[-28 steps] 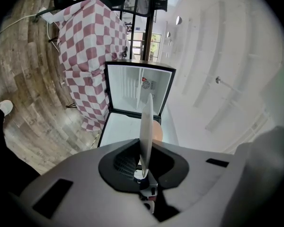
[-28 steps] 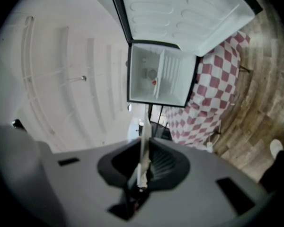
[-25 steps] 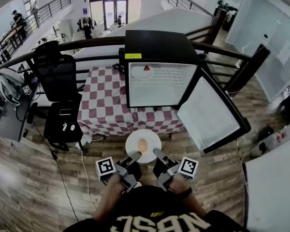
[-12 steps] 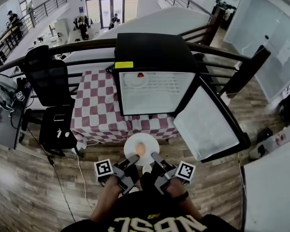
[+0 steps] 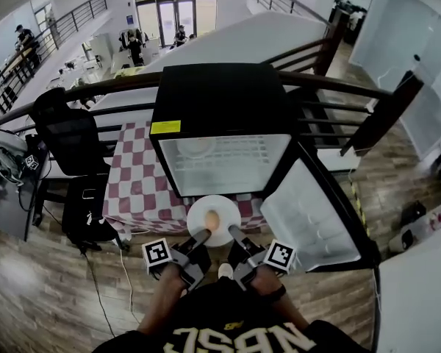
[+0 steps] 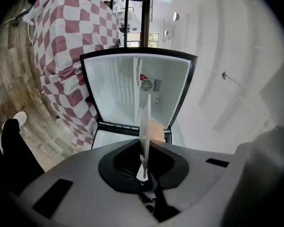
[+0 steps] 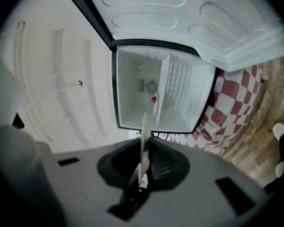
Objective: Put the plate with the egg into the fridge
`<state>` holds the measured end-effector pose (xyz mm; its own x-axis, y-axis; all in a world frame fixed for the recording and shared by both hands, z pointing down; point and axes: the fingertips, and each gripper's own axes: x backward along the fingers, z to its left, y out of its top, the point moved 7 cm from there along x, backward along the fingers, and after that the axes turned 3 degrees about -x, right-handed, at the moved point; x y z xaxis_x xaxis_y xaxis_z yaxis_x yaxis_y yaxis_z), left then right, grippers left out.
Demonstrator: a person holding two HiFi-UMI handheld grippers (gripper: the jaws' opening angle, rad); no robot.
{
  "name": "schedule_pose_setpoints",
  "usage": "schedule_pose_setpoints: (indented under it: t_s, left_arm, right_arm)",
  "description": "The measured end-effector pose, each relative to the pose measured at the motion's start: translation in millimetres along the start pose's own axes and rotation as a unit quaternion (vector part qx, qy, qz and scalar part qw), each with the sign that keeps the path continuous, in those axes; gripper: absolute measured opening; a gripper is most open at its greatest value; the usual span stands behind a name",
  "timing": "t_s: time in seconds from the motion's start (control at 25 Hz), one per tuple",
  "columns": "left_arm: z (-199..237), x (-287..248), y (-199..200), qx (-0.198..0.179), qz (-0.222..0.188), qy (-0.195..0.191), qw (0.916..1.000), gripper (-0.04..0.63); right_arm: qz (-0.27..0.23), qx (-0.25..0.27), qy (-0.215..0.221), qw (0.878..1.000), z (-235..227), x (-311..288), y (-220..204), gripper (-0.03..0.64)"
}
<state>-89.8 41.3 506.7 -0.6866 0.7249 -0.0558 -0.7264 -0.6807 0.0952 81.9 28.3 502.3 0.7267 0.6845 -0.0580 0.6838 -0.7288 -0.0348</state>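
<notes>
Plate (image 5: 214, 210) and egg (image 5: 212, 220) hang level between our 2 grippers, just in front of the open fridge (image 5: 219, 98), at the lower edge of its mouth and not yet inside. We hold the near rim from both sides: the left gripper (image 5: 203, 236) is clenched on the near-left part, the right gripper (image 5: 230, 232) on the near-right part. In each gripper view the white plate shows edge-on, a thin strip running out from between the jaws, which pinch it tight. In the left gripper view the egg shows as a tan lump just right of that strip; in the right gripper view we cannot make it out.

The fridge is black outside and white inside, and it stands on a table under a red-and-white checked cloth (image 5: 136, 190). Its door (image 5: 312, 208) is swung wide to the right in the head view, pale lining turned up toward us. 1 wire shelf (image 5: 224, 155) crosses the interior, and a yellow label (image 5: 165, 126) sits on the top front edge. A black office chair (image 5: 70, 134) stands left of the table, on the wood-plank floor (image 5: 44, 293).
</notes>
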Motion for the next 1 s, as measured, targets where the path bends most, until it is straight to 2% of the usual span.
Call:
schedule_pose_setpoints:
  t_s: [0.28, 0.48, 0.64, 1.0]
  left_arm:
    - [13.6, -32.3, 5.0, -0.067, -0.02, 0.033, 0.997, 0.035]
    - [27.2, -42.7, 15.0, -0.103, -0.013, 0.056, 0.993, 0.035]
    - [41.6, -54.2, 22.2, -0.089, -0.008, 0.056, 0.9944, 0.035]
    - [95.9, -79.3, 60.2, -0.072, 0.002, 0.093, 0.9931, 0.037]
  right_arm:
    - [0.036, 0.02, -0.047, 0.998, -25.3, -8.9, 34.1, 0.043]
    - [0.044, 0.006, -0.042, 0.998, -41.1, -18.4, 42.1, 0.041]
    - [0.047, 0.005, -0.065, 0.997, -56.2, -24.4, 50.9, 0.041]
    - [0.038, 0.035, -0.108, 0.993, -99.8, -57.1, 69.6, 0.041]
